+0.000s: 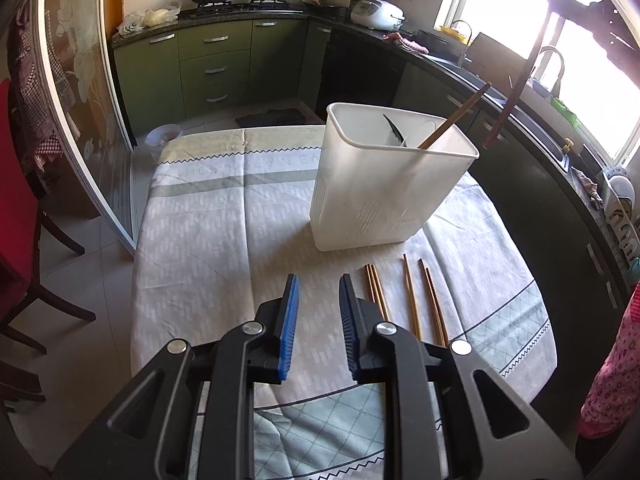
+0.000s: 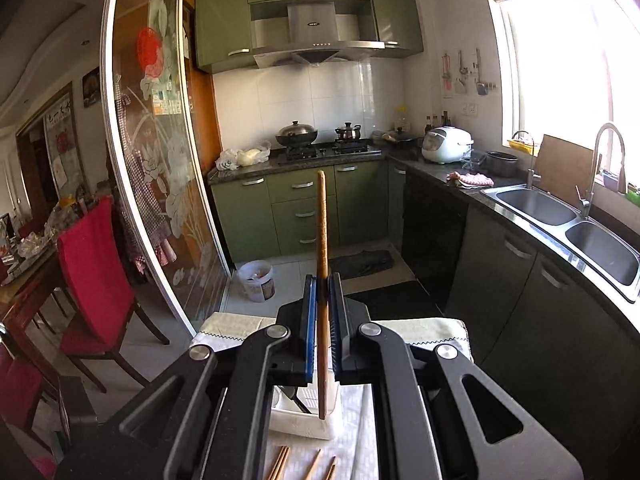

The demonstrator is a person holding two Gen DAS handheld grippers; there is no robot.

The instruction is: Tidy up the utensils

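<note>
blue-padded, my right claw [image 2: 322,292] is pinching a long wooden utensil [image 2: 322,220] by its handle, upright, its lower end hanging over the open top of the white holder [image 2: 304,426]. my left claw [image 1: 318,300] is spread with nothing between its pads, low over the cloth-covered desk [image 1: 224,240], on the near side of the holder. inside the holder i see another wooden handle [image 1: 452,120] leaning toward its right wall and a dark blade-like piece [image 1: 394,132] i cannot identify. five loose chopsticks [image 1: 408,300] lie on the desk just in front of the holder, right of my left claw.
</note>
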